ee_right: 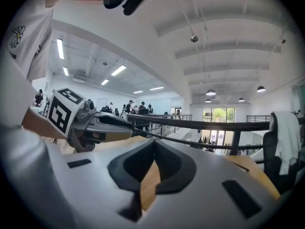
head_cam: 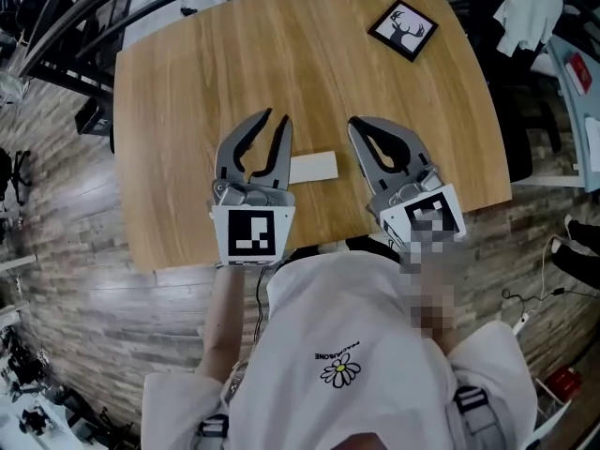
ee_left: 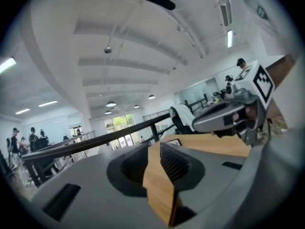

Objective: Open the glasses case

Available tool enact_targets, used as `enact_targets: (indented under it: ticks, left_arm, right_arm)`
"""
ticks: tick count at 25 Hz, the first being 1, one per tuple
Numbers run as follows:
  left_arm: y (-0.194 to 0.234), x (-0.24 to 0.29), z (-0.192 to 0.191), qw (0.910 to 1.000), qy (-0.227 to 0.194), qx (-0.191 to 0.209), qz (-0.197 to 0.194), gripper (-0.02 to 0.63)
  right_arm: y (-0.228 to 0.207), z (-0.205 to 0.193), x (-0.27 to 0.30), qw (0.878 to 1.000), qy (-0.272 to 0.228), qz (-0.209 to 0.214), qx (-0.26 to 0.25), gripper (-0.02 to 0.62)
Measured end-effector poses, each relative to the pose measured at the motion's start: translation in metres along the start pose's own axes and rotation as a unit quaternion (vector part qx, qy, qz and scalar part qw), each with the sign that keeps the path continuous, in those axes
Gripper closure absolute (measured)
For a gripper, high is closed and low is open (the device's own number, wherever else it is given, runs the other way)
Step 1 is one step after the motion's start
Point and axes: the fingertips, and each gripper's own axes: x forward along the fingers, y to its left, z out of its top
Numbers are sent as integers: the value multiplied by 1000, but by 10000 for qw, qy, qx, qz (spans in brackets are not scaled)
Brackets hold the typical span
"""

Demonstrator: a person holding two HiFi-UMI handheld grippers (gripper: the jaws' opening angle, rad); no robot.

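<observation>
A flat white rectangular case (head_cam: 314, 167) lies on the wooden table (head_cam: 178, 111) near its front edge, between my two grippers. My left gripper (head_cam: 276, 117) hovers just left of it, its right jaw beside the case's left end; its jaws stand a little apart, and the left gripper view shows only bare table wood in the gap. My right gripper (head_cam: 356, 122) is just right of the case, shut with nothing in it. Both grippers point away from me across the table, nearly level. The case is hidden in both gripper views.
A black-framed square with a deer picture (head_cam: 403, 29) lies at the table's far right corner. A railing (ee_right: 200, 124) runs beyond the table's far edge. Chairs and clothing stand off the table's right side (head_cam: 530, 7). Wood-look floor surrounds the table.
</observation>
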Motion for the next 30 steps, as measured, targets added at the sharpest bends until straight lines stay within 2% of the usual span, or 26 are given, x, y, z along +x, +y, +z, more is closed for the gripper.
enact_targets:
  ticks: [2, 4, 5, 9, 12, 15, 18, 20, 23, 26, 28, 30]
  left_arm:
    - [-23, 4, -24, 9963, 496, 382, -593, 490]
    - [-48, 5, -49, 9847, 951, 833, -1203, 442]
    - [-59, 6, -59, 9774, 1120, 1031, -1468, 404]
    - [-93, 9, -101, 9468, 1681, 1596, -2232, 350]
    - [-114, 12, -131, 9227, 2049, 1937, -2627, 341]
    - [-133, 15, -162, 8931, 2398, 2334, -3006, 339]
    - [-150, 15, -189, 8638, 2638, 2757, -3291, 339]
    - [-158, 13, -205, 8497, 2774, 2916, -3408, 341]
    - [-165, 13, -225, 8336, 2943, 3128, -3473, 340]
    - [-172, 13, -239, 8193, 3064, 3316, -3535, 341]
    - [-177, 16, -245, 8134, 3106, 3415, -3539, 341]
    - [-177, 18, -248, 8106, 3109, 3515, -3503, 344]
  right_arm:
    - [4, -15, -2, 9995, 207, 215, 50, 563]
    - [8, -32, -5, 9983, 393, 406, 163, 537]
    - [9, -40, -7, 9975, 484, 469, 228, 528]
    - [13, -76, -11, 9928, 930, 670, 350, 481]
    - [21, -107, -12, 9877, 1263, 844, 369, 466]
    - [31, -143, -15, 9798, 1704, 1034, 172, 439]
    - [43, -176, -20, 9694, 2115, 1246, 12, 430]
    - [50, -193, -23, 9637, 2299, 1354, 16, 428]
    - [60, -221, -26, 9530, 2622, 1514, -150, 428]
    - [71, -257, -27, 9319, 3057, 1834, -668, 416]
    - [75, -276, -28, 9178, 3279, 2015, -980, 414]
    - [77, -287, -26, 9130, 3359, 2072, -1032, 414]
